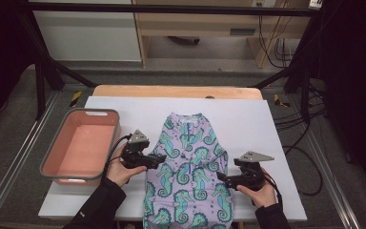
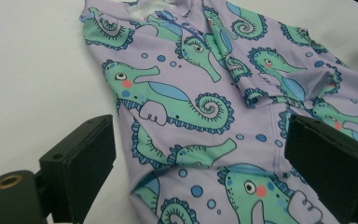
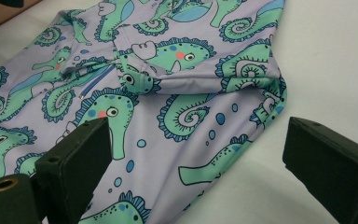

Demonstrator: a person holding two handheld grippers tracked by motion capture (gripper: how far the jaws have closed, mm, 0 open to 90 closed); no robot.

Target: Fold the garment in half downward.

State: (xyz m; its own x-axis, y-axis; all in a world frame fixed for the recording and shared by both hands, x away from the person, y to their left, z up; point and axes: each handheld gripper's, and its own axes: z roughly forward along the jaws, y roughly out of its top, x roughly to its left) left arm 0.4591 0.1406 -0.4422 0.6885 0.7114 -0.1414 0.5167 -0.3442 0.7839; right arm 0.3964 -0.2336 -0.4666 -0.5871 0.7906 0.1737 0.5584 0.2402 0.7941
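Note:
A lilac child's garment (image 1: 190, 167) printed with green seahorses lies flat on the white sheet (image 1: 248, 119), sleeves folded inward, its lower end hanging over the near edge. My left gripper (image 1: 159, 160) hovers at the garment's left edge, jaws wide open; in the left gripper view the fabric (image 2: 191, 93) lies beneath the left gripper (image 2: 200, 140), untouched by the pads. My right gripper (image 1: 221, 179) sits at the garment's right edge, also open. In the right gripper view the folded sleeve and hem (image 3: 168, 93) lie below the right gripper (image 3: 196, 140), with nothing pinched.
A pink tub with a grey rim (image 1: 52, 162) stands at the left of the sheet, close to my left hand. The wooden tabletop (image 1: 171, 90) shows at the far edge. Black frame posts (image 1: 40, 81) and cables (image 1: 300, 129) flank the table.

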